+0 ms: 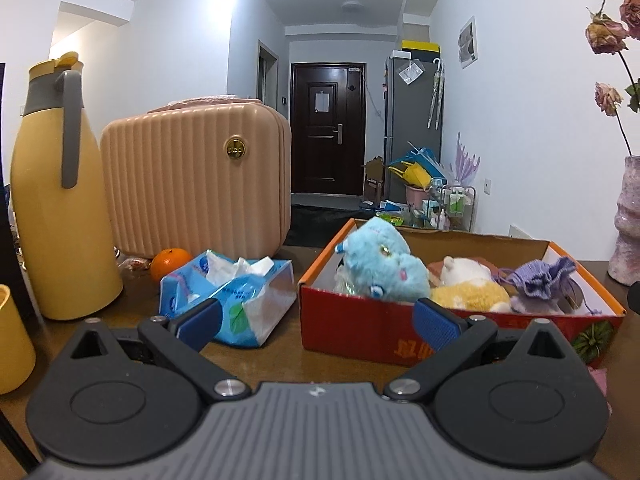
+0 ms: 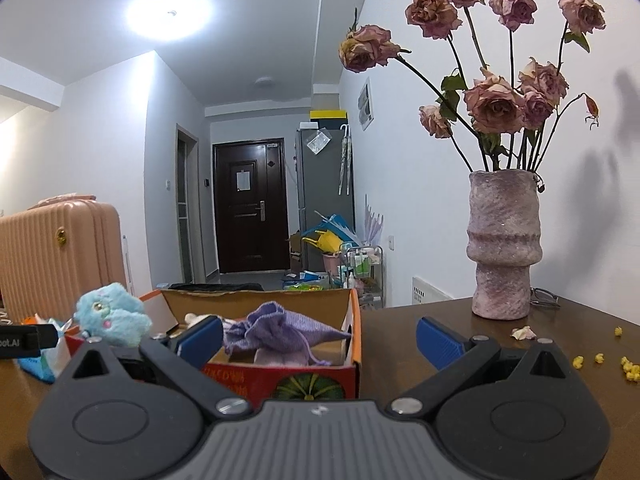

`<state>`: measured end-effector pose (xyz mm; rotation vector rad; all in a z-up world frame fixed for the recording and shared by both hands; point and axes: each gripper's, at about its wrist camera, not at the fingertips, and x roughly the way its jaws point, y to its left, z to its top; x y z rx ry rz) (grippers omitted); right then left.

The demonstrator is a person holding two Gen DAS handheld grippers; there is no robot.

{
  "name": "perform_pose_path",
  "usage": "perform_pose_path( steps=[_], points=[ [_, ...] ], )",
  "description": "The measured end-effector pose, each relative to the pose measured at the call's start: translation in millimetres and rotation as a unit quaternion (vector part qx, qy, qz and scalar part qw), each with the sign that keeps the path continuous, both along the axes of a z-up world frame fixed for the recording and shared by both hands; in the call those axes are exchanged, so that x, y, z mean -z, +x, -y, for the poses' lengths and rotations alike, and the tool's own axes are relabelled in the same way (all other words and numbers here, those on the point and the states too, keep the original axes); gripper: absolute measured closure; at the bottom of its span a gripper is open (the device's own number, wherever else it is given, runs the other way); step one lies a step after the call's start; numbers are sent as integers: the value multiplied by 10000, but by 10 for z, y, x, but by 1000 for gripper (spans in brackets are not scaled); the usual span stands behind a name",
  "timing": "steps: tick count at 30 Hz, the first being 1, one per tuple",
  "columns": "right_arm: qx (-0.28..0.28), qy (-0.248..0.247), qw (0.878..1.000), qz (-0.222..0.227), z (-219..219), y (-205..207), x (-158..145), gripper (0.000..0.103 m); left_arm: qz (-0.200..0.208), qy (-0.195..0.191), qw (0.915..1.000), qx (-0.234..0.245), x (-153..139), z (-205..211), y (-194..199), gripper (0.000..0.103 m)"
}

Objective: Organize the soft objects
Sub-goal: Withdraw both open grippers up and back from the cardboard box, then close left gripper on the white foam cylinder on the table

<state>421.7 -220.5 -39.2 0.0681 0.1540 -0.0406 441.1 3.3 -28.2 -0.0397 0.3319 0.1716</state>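
Note:
An orange-red cardboard box (image 1: 360, 320) stands on the brown table and holds a blue plush toy (image 1: 384, 264), a yellow-and-white plush (image 1: 468, 288) and a purple knitted pouch (image 1: 540, 280). My left gripper (image 1: 318, 320) hangs open just in front of the box's near left corner, with nothing between its blue fingers. In the right wrist view the same box (image 2: 352, 360) sits at lower left with the pouch (image 2: 280, 332) and the blue plush (image 2: 112, 316) showing. My right gripper (image 2: 320, 340) is open and empty near the box's right end.
A blue tissue pack (image 1: 232, 300), an orange (image 1: 170, 264), a pink ribbed case (image 1: 192, 180) and a yellow flask (image 1: 56, 200) stand left of the box. A pink vase of dried roses (image 2: 504, 248) stands at the right, with yellow crumbs (image 2: 600, 360) on the table.

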Motion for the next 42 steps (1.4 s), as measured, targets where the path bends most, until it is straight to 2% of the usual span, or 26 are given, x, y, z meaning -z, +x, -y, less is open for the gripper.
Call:
perform_pose_path(
  steps=[8, 27, 33, 42],
  points=[
    [-55, -97, 9999, -80, -8, -282, 17, 0, -108, 35, 9999, 96, 31, 13, -244, 0],
    [-290, -344, 9976, -525, 19, -644, 91, 0, -476, 90, 9982, 345, 176, 121, -681, 0],
    [-348, -372, 9970, -584, -1, -637, 98, 0, -560, 174, 9974, 420, 217, 179, -703, 0],
    [-293, -349, 9966, -683, 17, -601, 117, 0, -768, 70, 9957, 517, 271, 170, -608, 0]
  ],
)
